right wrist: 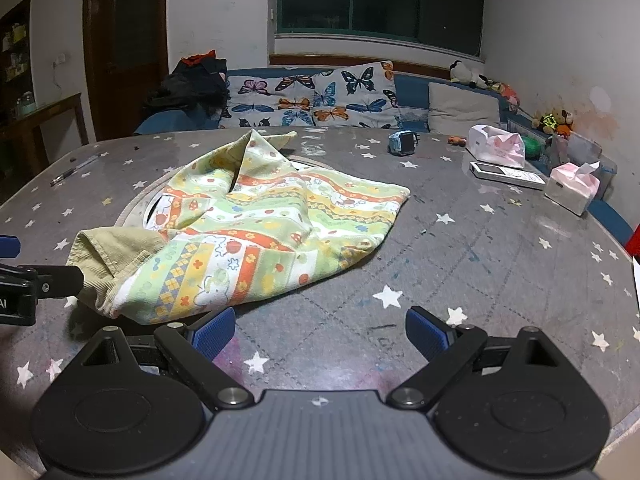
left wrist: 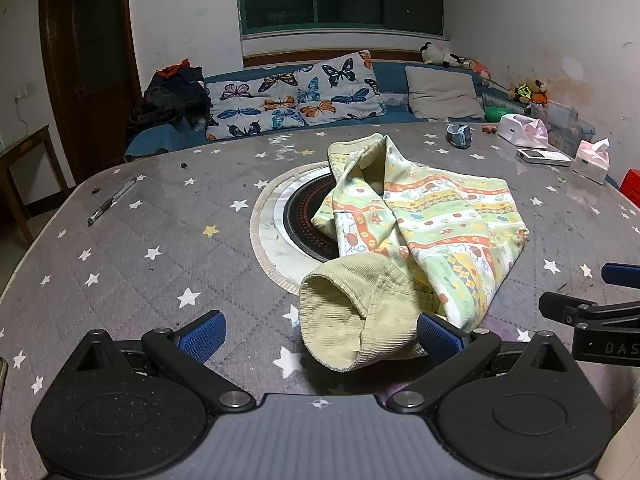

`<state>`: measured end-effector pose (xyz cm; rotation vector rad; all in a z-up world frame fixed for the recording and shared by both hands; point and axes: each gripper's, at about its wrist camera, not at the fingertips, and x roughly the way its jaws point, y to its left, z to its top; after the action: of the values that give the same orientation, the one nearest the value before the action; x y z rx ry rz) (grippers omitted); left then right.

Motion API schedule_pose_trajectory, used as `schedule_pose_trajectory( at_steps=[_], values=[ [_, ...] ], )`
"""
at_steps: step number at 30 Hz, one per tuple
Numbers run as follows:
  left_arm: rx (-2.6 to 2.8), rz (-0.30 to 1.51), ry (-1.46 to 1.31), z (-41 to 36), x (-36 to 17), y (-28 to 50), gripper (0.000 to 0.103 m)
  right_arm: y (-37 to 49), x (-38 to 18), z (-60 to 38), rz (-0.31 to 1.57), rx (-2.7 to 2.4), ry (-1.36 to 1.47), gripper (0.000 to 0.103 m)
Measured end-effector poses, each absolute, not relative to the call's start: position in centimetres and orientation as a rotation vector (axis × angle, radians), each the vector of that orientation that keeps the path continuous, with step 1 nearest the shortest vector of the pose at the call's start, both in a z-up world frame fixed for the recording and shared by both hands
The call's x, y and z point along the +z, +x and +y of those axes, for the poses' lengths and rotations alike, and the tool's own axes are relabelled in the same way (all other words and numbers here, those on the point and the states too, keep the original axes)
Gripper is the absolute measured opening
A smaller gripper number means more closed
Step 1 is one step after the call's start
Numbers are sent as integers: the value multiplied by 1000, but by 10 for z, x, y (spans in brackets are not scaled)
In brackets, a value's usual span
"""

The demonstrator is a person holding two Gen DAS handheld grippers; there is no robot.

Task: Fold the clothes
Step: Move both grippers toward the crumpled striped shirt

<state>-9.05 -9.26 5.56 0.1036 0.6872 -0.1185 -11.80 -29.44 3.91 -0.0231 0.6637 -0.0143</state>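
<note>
I am holding my left gripper (left wrist: 320, 336) low over the near edge of the grey star-printed table (left wrist: 132, 280), its blue-padded jaws standing wide apart and gripping nothing. The garment (left wrist: 420, 232), a small piece of clothing with a bright lining of green, yellow and orange stripes and an outer face of pale corduroy, is lying crumpled near the middle of the table, partly covering the round dark hotplate (left wrist: 304, 216) set into the tabletop. Its corduroy cuff (left wrist: 344, 320) is gaping open towards me and reaching in between my left fingers, with the right-hand pad just beside or touching the cloth; I cannot tell which. I am keeping my right gripper (right wrist: 320, 332) just to the right of the left one, jaws likewise spread wide and empty, hovering over bare table with the garment's near hem (right wrist: 180, 304) lying just ahead of its left finger. From the right wrist view the garment is spreading out flat towards the far side, one corner pointing up. A pen (left wrist: 112, 200) is lying well apart on the far left of the table, and tissue packs (right wrist: 496, 146), a white device (right wrist: 506, 174) and a small blue watch (right wrist: 402, 142) are sitting along the far right edge. Behind the table a butterfly-patterned cushion (left wrist: 292, 96) is resting on a blue sofa.
</note>
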Motion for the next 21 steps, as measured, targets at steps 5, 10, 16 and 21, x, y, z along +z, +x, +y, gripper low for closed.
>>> schedule_pose_trajectory(
  at_steps=[5,10,16,21],
  values=[
    [-119,696,106,-94,55,-87,103,-115,39,-293,669,-9,-25,94],
    [-123,699,110,-95,56,-84,103,-111,40,-294,670,-7,-21,94],
    [-128,703,113,-97,58,-79,103,-106,43,-295,671,-4,-16,94],
    [-131,707,116,-98,60,-73,103,-100,44,-295,674,6,-13,94]
  ],
)
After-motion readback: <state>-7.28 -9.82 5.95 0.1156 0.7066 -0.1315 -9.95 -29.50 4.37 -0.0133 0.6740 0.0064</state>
